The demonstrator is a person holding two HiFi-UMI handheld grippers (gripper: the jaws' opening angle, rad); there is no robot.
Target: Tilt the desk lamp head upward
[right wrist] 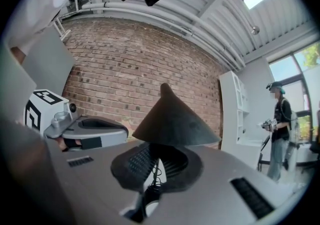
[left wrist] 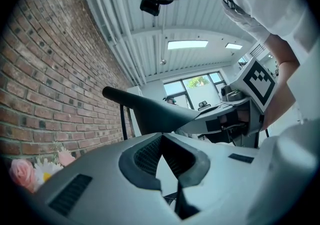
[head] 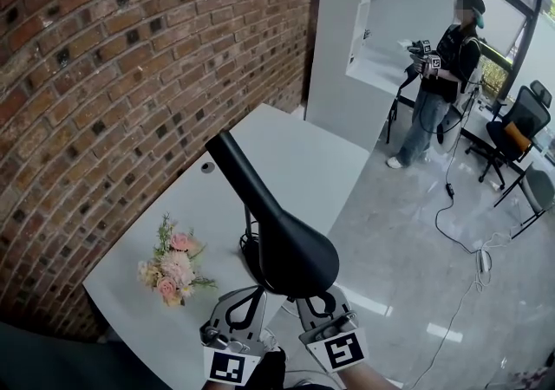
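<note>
Our left gripper [head: 245,300], part open and empty, sits just below the desk lamp head [head: 290,245], which stands over the worktop [head: 295,163]; our right gripper [head: 319,303] is likewise apart and empty. We should pinch its rim gently and swing it up slowly.

A desk [head: 299,163] runs along a brick wall [head: 113,76] on its left. On the desk, a flower bouquet [head: 173,269] lies left of the desk lamp head [head: 290,250]. The left gripper [head: 244,300] and right gripper [head: 319,303] sit side by side just before the head. Far behind at right, a person [head: 444,76] stands near an office chair [head: 520,124]
</note>
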